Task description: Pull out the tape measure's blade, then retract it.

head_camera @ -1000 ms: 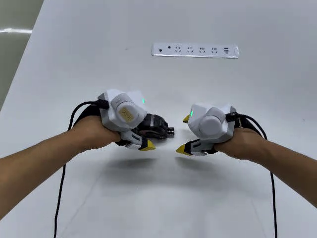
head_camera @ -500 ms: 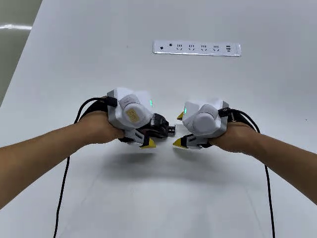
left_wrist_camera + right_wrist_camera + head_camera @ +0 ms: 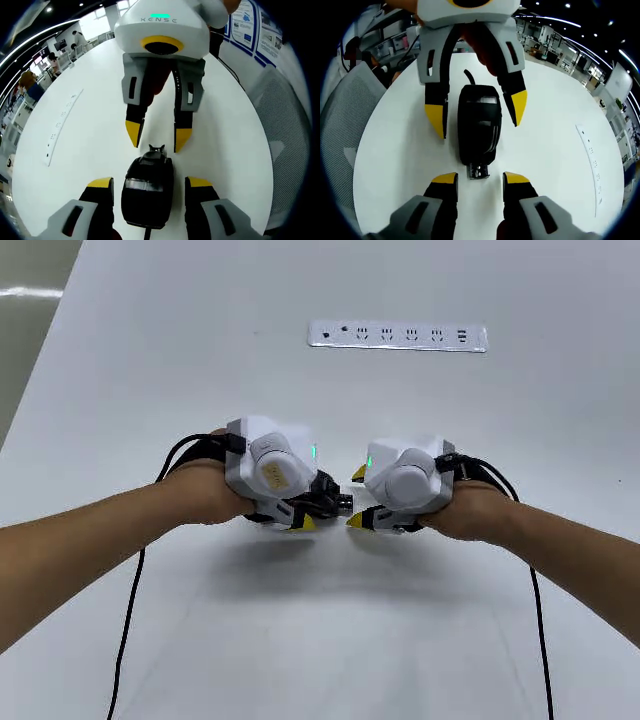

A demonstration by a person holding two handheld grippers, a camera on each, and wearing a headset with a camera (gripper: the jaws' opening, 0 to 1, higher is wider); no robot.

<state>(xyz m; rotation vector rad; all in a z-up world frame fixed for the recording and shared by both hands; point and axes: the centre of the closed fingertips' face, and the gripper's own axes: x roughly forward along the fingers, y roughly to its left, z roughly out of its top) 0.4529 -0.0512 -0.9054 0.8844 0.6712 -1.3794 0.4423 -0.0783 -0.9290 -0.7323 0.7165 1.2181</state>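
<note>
Your left claw (image 3: 150,183) pinches the black tape measure (image 3: 479,125) by its case, just above the counter (image 3: 330,640). Your right claw (image 3: 481,178) is spread, its tips flanking the blade's end hook (image 3: 477,171) without touching it. Close too shallow on that small tab and it will likely slip free. Pull off-axis and the case may twist out of the left grip.
</note>
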